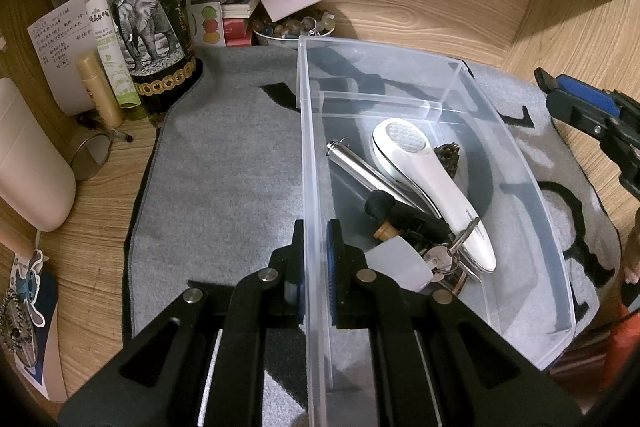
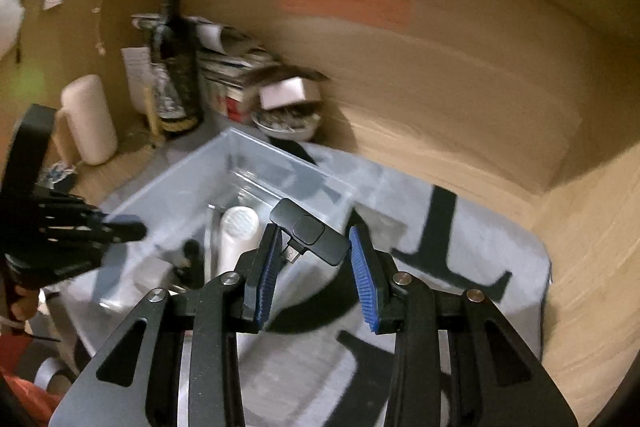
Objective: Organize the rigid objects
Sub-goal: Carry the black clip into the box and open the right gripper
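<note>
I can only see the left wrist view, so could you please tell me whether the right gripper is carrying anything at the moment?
Observer: Yes. In the right wrist view, the right gripper holds a small black device with a USB-style plug between its blue pads.
Operator: Thank you. Where is it relative to the bin?
Observer: The device hangs over the near corner of the clear bin, above its contents.
Operator: And can you see my left gripper from there?
Observer: Yes, the left gripper shows at the left edge, at the bin's wall, though the image is blurred.
</note>
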Available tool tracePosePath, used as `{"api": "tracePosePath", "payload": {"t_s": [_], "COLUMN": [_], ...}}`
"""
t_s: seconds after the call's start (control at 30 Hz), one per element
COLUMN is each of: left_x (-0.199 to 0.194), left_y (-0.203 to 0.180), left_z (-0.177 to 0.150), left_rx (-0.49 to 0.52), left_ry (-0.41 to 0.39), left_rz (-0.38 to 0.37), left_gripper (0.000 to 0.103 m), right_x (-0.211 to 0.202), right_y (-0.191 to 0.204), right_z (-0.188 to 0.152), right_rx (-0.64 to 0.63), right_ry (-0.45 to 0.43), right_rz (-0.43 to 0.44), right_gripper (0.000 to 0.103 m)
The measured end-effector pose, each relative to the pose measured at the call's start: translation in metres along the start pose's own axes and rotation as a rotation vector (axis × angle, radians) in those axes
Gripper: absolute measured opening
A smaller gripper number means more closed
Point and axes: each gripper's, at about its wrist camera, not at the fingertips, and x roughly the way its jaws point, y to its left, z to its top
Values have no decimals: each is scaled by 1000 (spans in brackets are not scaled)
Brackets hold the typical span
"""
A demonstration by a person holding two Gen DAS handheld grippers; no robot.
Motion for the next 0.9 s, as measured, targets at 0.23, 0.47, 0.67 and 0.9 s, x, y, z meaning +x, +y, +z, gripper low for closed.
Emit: {"api": "tracePosePath", "payload": {"t_s": [0.23, 0.47, 0.67, 0.9], "left_x": [0, 0, 0, 0], "left_y": [-1, -1, -1, -2], "left_z": [0, 0, 0, 1], "left_rx": [1, 1, 1, -3], "left_ry": [1, 1, 1, 3], "left_rz": [1, 1, 1, -2], "left_gripper": [8, 8, 8, 8], "right_x": [18, 41, 55, 61], "right_y": [26, 48, 50, 50], "right_z": [2, -1, -3, -5], "right_rx": [-26, -49, -40, -23], "right_ry": [38, 106, 170, 212], "right_rz": [94, 145, 153, 154], "right_gripper": [32, 32, 32, 33]}}
